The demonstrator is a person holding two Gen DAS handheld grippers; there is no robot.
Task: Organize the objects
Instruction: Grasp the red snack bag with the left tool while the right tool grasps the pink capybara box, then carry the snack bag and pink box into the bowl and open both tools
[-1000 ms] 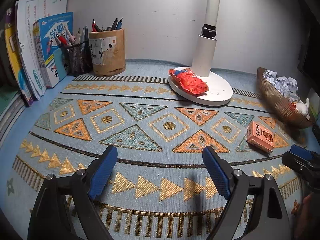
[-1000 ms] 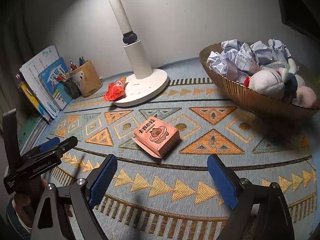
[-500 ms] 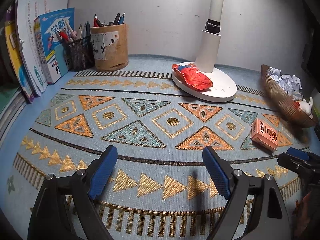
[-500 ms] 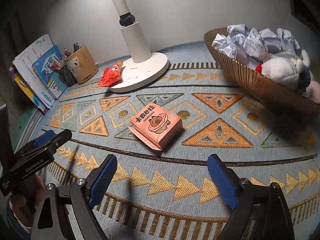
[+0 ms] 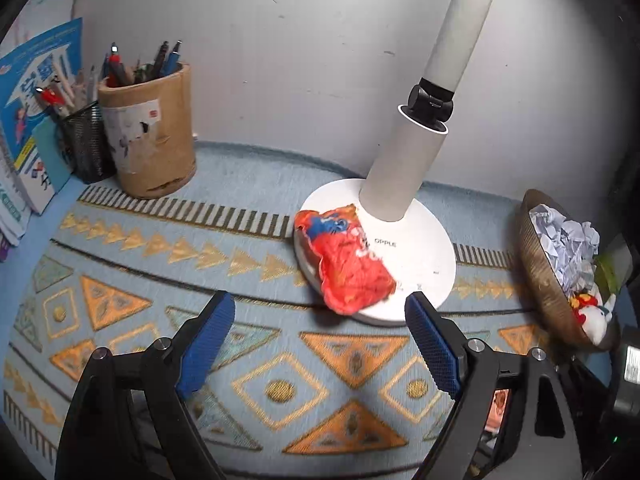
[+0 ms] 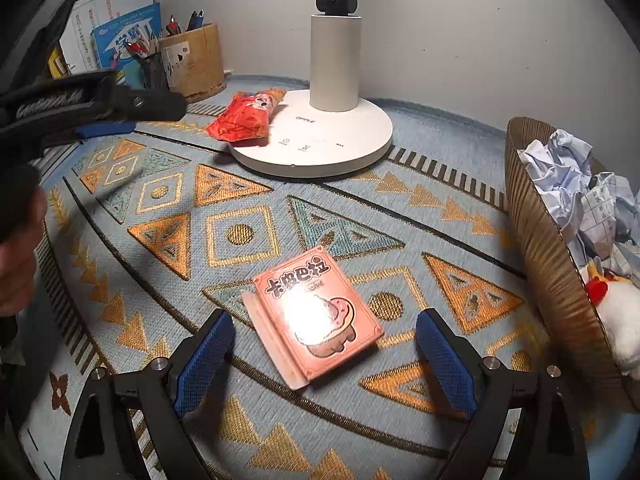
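Note:
A red snack packet lies on the white lamp base, hanging over its front left edge. My left gripper is open and empty, just short of the packet. A pink box with a cartoon animal lies flat on the patterned mat. My right gripper is open, its blue pads either side of the box's near end, apart from it. The packet and the left gripper's finger also show in the right wrist view.
A woven basket with crumpled paper and a plush toy stands at the right. A wooden pen holder, a mesh pen cup and books stand at the back left. The lamp post rises from the base.
My left gripper has moved forward and right, close up to the red packet. My right gripper has moved forward until the pink box lies between its fingers. Both stay open.

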